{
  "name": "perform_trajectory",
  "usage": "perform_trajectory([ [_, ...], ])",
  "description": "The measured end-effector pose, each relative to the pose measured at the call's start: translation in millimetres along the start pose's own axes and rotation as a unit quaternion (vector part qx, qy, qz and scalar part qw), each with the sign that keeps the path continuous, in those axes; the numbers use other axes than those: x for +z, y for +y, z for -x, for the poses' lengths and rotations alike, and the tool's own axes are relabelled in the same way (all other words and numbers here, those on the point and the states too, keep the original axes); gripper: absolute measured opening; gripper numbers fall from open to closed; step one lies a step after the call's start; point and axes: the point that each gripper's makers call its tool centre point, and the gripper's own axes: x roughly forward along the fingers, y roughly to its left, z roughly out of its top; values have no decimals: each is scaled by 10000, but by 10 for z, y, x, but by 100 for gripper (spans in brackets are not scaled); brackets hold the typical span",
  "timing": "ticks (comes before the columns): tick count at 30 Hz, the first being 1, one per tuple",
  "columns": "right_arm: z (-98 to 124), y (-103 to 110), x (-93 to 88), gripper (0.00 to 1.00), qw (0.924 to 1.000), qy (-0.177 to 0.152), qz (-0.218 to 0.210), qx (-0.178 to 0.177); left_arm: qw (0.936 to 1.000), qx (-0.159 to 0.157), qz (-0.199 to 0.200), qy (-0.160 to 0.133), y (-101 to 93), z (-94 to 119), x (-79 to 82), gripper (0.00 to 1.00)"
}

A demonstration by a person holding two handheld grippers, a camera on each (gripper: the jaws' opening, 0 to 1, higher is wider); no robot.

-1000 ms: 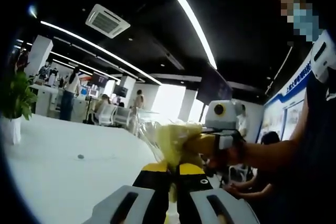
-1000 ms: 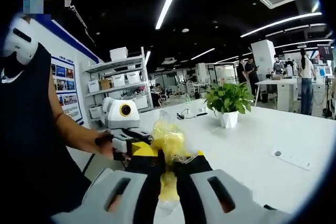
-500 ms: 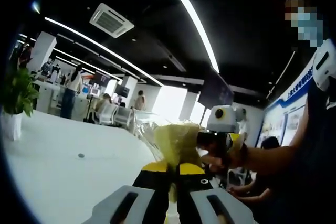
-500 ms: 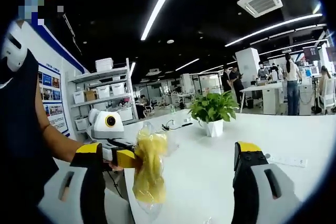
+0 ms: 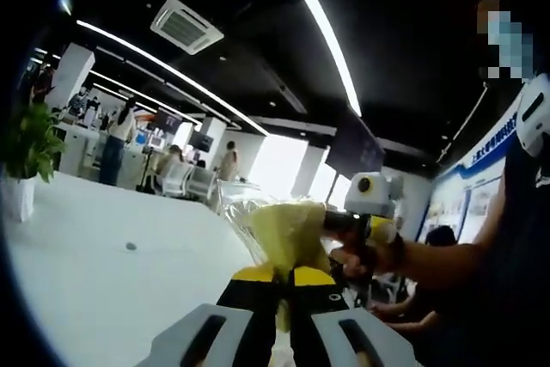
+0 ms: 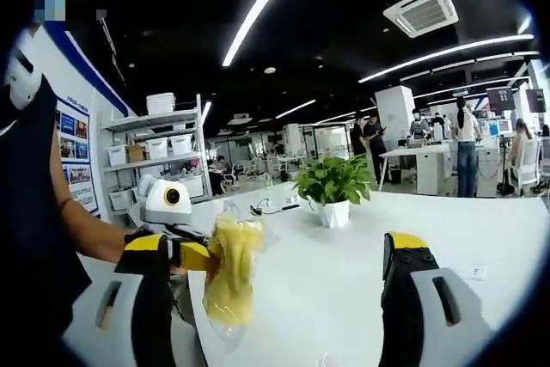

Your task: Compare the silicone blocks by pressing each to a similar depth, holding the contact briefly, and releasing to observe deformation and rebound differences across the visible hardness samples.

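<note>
We hold the yellow item in its clear plastic bag (image 5: pixel 279 234) up in the air above the white worktop (image 5: pixel 103 290), which we judge keeps the wrapping free to be worked before any pressing starts. Our left tool (image 5: pixel 284 279) is clenched on the lower end of the bag, its 2 jaws together. Our right tool (image 6: pixel 275 272) is released, jaws spread wide with nothing between them, the bag hanging just beside its left jaw.
</note>
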Motion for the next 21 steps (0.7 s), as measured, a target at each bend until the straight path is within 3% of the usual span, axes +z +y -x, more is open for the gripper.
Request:
perform_trajectory([
  [8,335,-193,-119,97,9991,50,42,-411,9988,120,352,312,78,-13,-83,1],
  [21,1007,-381,-301,97,9933,121,15,-1146,9963,225,571,594,206,-62,5,1],
])
